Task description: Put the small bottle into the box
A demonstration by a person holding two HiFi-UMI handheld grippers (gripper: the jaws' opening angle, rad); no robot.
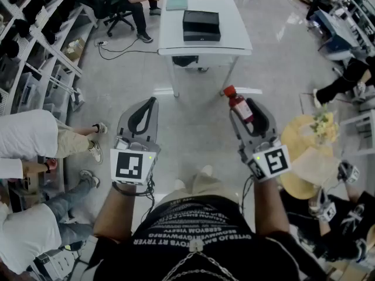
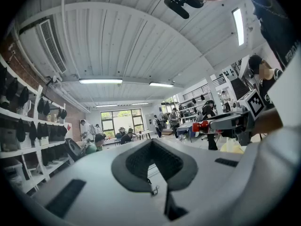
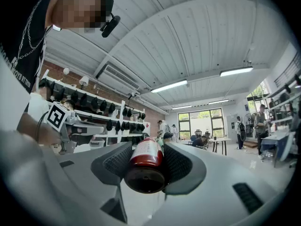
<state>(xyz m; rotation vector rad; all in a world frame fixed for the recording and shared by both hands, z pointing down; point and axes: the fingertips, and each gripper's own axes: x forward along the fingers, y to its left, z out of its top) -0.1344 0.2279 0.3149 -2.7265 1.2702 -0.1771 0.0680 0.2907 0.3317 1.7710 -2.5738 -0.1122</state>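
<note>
A small bottle [image 1: 239, 104] with a red cap and red label lies lengthways between the jaws of my right gripper [image 1: 246, 109], cap pointing away from me. In the right gripper view its dark base [image 3: 146, 175] faces the camera and both pads press its sides. My left gripper [image 1: 149, 104] is held level beside it, shut with nothing in it; its pads [image 2: 153, 166] meet at the tip. The bottle [image 2: 207, 125] also shows from the left gripper view. A black box [image 1: 201, 25] sits on a white table [image 1: 234, 37] well ahead of both grippers.
A teal notebook [image 1: 176, 2] lies on the table's far side. People stand at the left [image 1: 35, 139], and one sits on an office chair [image 1: 126, 2]. Shelving [image 1: 35, 45] lines the left wall. A round yellow table [image 1: 307, 157] with flowers is at the right.
</note>
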